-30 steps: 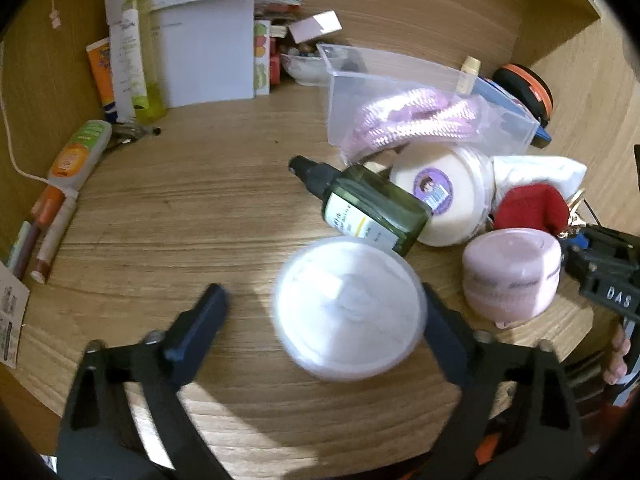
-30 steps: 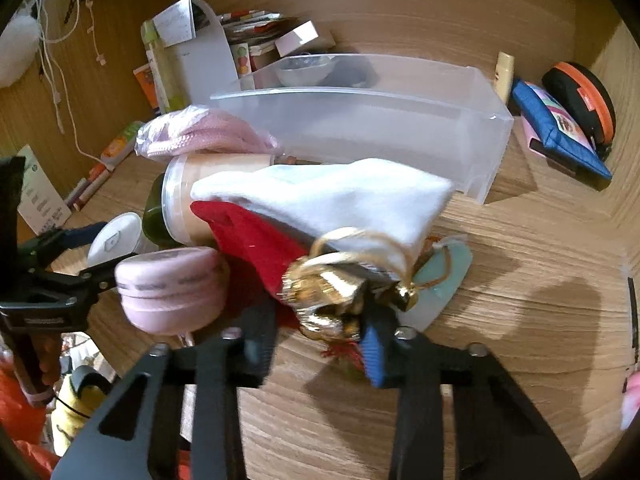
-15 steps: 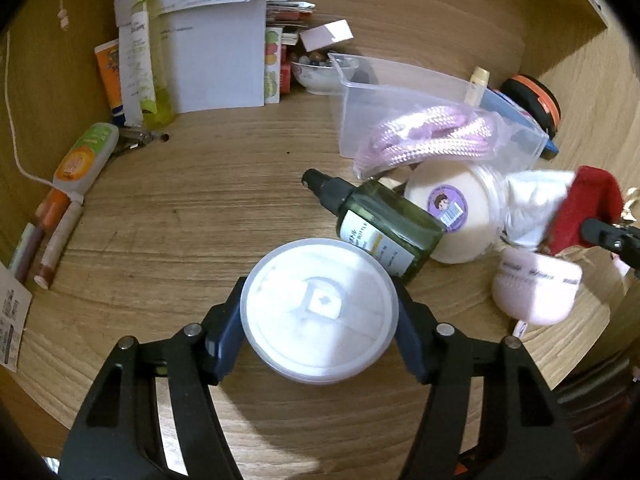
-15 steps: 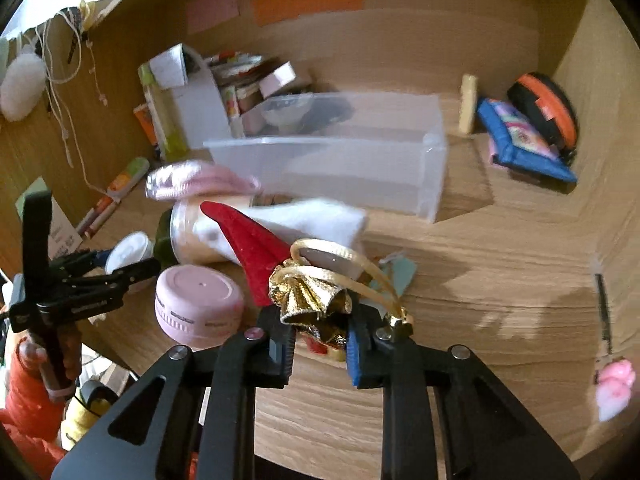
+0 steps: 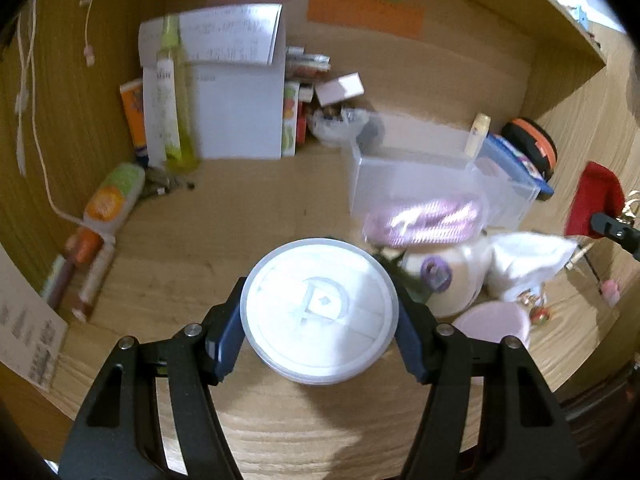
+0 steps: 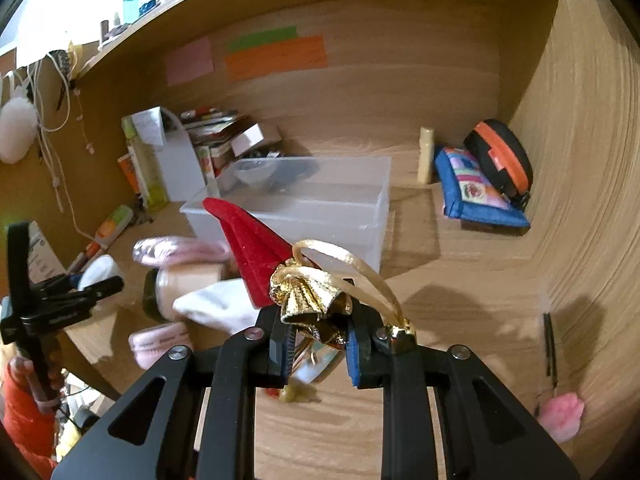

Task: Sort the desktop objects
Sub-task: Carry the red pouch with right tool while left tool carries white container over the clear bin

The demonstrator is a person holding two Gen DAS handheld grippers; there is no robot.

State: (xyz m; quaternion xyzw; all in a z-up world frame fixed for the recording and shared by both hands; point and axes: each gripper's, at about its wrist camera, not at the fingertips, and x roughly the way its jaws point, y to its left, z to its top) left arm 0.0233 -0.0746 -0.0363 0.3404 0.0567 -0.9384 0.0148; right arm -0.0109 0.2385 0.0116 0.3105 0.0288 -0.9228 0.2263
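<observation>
Bin (image 5: 420, 176) is sitting mid-desk (image 5: 240, 216), right of centre. Bowl (image 5: 334, 128) and paper stack (image 5: 236, 120) are standing behind it, bottle (image 5: 174, 92) leaning at the stack's left. Rope bundle (image 5: 424, 222) is lying against the bin's front; jar (image 5: 444, 280) and cloth (image 5: 528, 258) are lying just in front of that. Pouch (image 6: 480, 188) is resting right of the bin, by the side wall.
</observation>
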